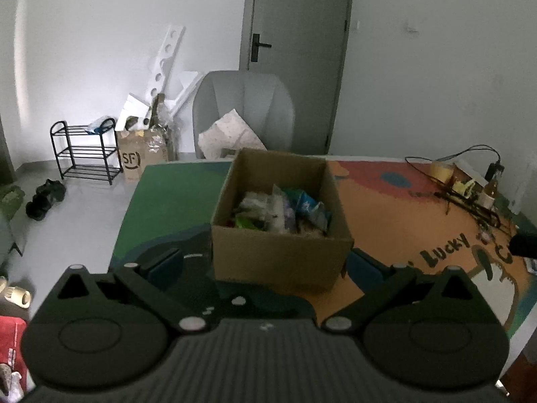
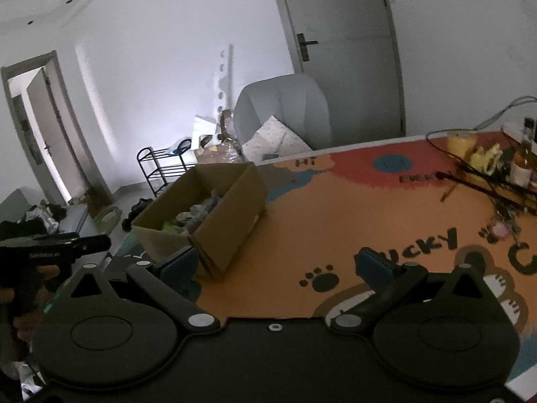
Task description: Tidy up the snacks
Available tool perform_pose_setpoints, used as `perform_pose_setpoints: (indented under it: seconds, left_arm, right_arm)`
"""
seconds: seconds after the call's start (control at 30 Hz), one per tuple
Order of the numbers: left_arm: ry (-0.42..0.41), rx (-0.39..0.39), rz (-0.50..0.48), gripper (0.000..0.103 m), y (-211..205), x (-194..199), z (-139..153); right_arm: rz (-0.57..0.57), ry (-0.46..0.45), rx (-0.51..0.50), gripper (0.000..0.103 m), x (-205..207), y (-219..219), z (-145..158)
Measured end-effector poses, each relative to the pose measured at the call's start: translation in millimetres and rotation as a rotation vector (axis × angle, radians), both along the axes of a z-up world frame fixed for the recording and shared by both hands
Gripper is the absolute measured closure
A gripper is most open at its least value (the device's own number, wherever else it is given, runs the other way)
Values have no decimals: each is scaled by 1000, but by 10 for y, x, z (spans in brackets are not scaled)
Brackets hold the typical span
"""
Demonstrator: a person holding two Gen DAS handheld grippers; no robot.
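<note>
Snack-filled cardboard box [image 1: 282, 235] sits straight ahead of the left gripper [image 1: 265, 262]; both grippers spread wide, empty; right gripper [image 2: 275, 265] farther off.

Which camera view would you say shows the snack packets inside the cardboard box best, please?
The left wrist view: it looks down into the open cardboard box from the front, so the snack packets show clearly. The right wrist view sees the box at an angle from the side, and its near wall hides most of the packets.
</note>
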State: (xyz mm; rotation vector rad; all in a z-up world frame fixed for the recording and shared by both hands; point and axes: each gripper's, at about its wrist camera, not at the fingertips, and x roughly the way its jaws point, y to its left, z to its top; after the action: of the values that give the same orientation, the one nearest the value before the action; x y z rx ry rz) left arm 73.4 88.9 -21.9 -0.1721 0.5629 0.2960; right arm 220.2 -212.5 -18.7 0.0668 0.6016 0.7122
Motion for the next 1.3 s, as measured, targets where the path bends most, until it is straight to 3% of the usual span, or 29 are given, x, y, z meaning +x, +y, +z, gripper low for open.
perform_pose_setpoints:
  seconds: [0.57,1.3]
  left_arm:
    - [27,-46,33,0,109,-156,-133]
    - [37,-25,0,0,48,-73,-89]
  right_arm:
    - [-12,54,-7,0,-77,-95,-150]
    - [-40,61,4,0,-81,-188,-145]
